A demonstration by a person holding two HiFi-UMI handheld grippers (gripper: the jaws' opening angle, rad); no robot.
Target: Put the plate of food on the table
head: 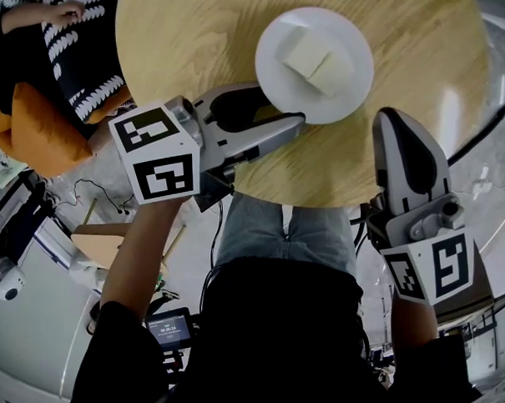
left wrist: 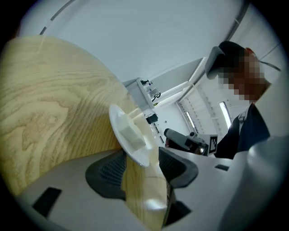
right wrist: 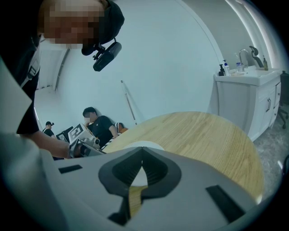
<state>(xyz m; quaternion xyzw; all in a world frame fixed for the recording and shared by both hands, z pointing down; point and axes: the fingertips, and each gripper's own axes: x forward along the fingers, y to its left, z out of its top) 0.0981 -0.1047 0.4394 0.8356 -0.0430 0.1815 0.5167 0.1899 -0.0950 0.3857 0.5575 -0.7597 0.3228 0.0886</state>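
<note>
My left gripper [head: 275,114], jaws released, lay at the rim of the round white plate [head: 271,54] bearing pale blocks [head: 317,60] on the wooden worktop [head: 187,49]; right gripper [head: 397,125] jaws clenched together.

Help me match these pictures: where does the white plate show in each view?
Head view: plate at upper centre-right, lying on the table.
Left gripper view: plate at centre, seen tilted, just past the open jaws.
Right gripper view: only a white sliver low at centre, above the jaws.
Shared landmark: the round wooden table.
</note>
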